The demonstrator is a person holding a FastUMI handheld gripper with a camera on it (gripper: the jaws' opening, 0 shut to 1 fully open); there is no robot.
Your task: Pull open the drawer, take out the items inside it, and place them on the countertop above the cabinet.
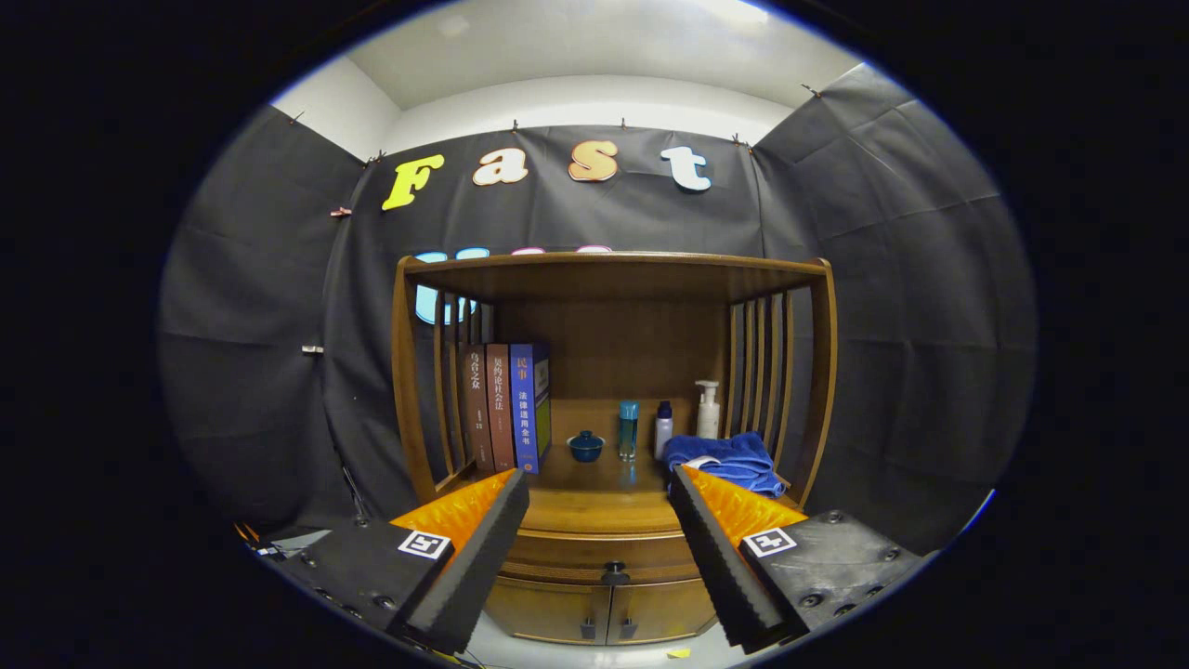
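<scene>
Gripper (599, 520) fingers spread wide, nothing between them, hanging in the air in front of the cabinet (613, 418) and touching none of it.

Drawer (602, 556) sits just under the countertop (594, 502), fully closed, dark knob (614, 573) at front centre, seen in the gap between the fingers. Contents hidden, can't tell what's inside. Below it two small doors (604, 610), both shut, each with a small handle at the centre seam.

Countertop is the floor of an open wooden hutch with slatted sides and a flat top board. What's on it:
- left side, against the slats: three books (509, 407) upright, spines out, touching each other
- just right of the books, mid-depth: small blue lidded bowl (585, 446)
- beside it, near centre: teal bottle (629, 429) upright
- next right: small white bottle with dark cap (663, 428) upright
- back right corner: white pump bottle (708, 410) upright
- right side toward the front edge: crumpled blue towel (729, 460), with something white tucked at its left side; right finger tip overlaps its front in view

Front edge strip of the countertop, centre to left, is bare wood. The towel takes up the right front part.

Small yellow scrap (678, 653) on the floor below the cabinet doors.
</scene>
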